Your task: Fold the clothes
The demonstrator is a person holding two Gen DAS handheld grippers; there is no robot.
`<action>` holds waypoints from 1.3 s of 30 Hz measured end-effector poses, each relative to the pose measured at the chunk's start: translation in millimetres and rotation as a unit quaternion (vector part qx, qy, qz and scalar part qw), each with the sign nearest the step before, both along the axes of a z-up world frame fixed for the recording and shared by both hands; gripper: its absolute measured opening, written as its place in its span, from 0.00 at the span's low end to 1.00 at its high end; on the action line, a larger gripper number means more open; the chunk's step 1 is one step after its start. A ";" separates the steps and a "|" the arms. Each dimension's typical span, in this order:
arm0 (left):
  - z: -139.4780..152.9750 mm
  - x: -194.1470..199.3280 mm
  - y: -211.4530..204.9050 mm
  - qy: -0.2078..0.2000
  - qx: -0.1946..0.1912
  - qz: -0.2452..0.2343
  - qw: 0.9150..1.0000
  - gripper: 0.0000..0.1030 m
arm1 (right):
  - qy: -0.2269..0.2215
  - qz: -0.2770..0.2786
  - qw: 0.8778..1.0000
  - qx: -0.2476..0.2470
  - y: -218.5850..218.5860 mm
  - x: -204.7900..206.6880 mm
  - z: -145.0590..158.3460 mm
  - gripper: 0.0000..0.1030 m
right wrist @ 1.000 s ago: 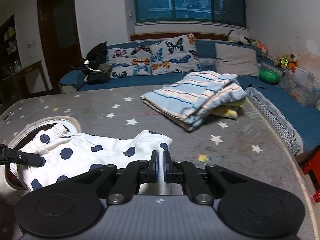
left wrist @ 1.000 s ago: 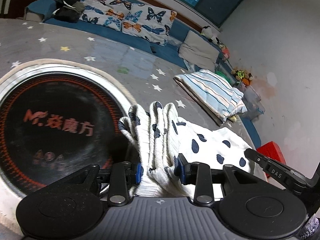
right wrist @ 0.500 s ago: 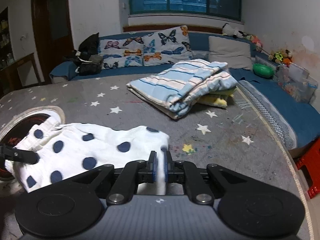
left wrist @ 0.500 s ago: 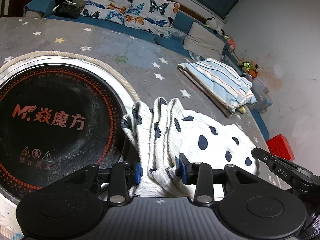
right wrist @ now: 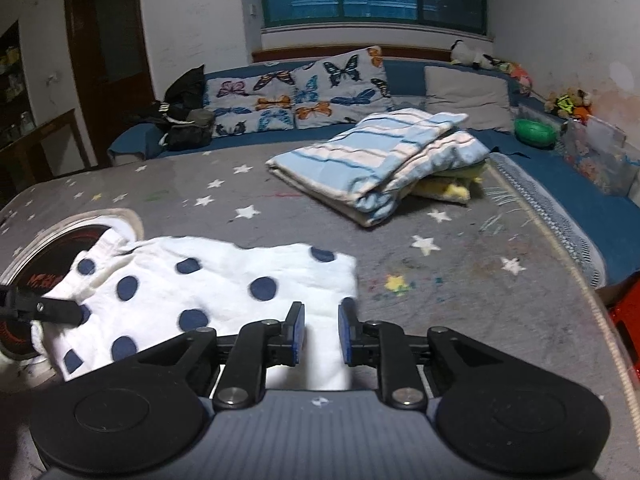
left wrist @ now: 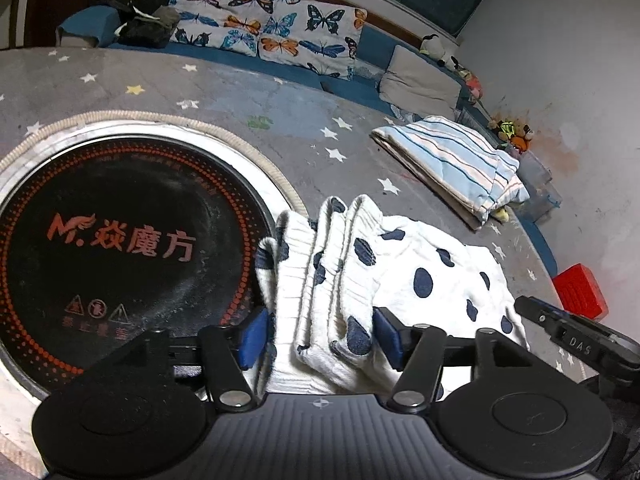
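Observation:
A white garment with navy dots (left wrist: 420,276) lies folded on the grey star-print table cover (left wrist: 280,120). Its ribbed, bunched waistband end sits between the jaws of my left gripper (left wrist: 320,336). Those jaws are opening, and the blue pads (left wrist: 252,336) stand off the cloth. In the right wrist view the garment's (right wrist: 192,280) plain white corner runs between the jaws of my right gripper (right wrist: 322,332). These jaws are opening too, with a gap on each side of the cloth. The right gripper's finger (left wrist: 576,344) shows beyond the garment's far end.
A round black hotplate with red lettering (left wrist: 120,248) is set into the table beside the waistband. A folded striped blanket (right wrist: 380,156) lies further back. A blue sofa with butterfly cushions (right wrist: 304,92) runs behind. A red stool (left wrist: 580,290) stands past the table's right edge.
Both grippers' jaws have spread apart and let go of the cloth they were pinching. The garment has settled flatter onto the table.

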State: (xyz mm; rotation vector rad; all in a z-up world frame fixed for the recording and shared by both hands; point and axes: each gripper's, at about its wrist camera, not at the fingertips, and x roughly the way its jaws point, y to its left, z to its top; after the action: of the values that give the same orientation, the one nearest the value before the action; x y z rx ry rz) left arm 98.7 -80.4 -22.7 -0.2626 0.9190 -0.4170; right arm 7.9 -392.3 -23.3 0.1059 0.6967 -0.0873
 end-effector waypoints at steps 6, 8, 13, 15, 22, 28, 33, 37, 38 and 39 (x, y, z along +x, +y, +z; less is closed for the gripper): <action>5.5 2.2 9.0 -0.009 0.006 0.016 1.000 0.75 | 0.016 0.014 1.000 0.001 9.2 -2.1 -8.7 0.27; 7.6 3.0 11.7 -0.012 0.007 0.018 1.000 0.75 | 0.015 0.022 1.000 -0.001 11.1 -8.8 -6.5 0.33; 8.6 1.3 9.4 -0.019 0.012 0.014 1.000 0.75 | 0.013 0.058 0.998 -0.013 23.6 -32.5 0.1 0.40; 7.7 0.2 8.6 -0.020 0.016 0.012 1.000 0.75 | 0.016 0.070 0.997 -0.020 28.9 -41.0 -0.2 0.41; 6.8 0.5 10.9 -0.026 0.029 0.008 0.999 0.75 | 0.030 0.074 0.996 -0.043 32.3 -66.0 -9.1 0.43; 8.3 0.4 11.8 -0.025 0.030 0.005 0.999 0.75 | 0.032 0.057 0.997 -0.043 18.8 -82.6 -5.5 0.44; 18.8 3.0 12.0 -0.038 0.024 0.009 0.999 0.75 | 0.023 0.058 0.997 -0.038 16.4 -76.6 2.1 0.46; 28.2 11.7 10.0 -0.049 0.021 0.012 0.999 0.75 | 0.011 0.062 0.997 -0.040 18.9 -60.1 7.6 0.46; 30.0 14.4 7.8 -0.053 0.023 0.011 0.998 0.75 | 0.009 0.061 0.997 -0.040 19.5 -56.0 8.4 0.46; 31.8 17.0 5.5 -0.057 0.025 0.010 0.998 0.75 | 0.008 0.058 0.998 -0.038 19.4 -49.6 9.6 0.46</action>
State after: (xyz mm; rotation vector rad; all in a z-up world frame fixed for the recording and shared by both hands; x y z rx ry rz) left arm 115.7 -74.9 9.1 -0.2006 0.8129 -0.3857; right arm -41.7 -372.9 -13.7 -0.0079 0.7128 -0.0026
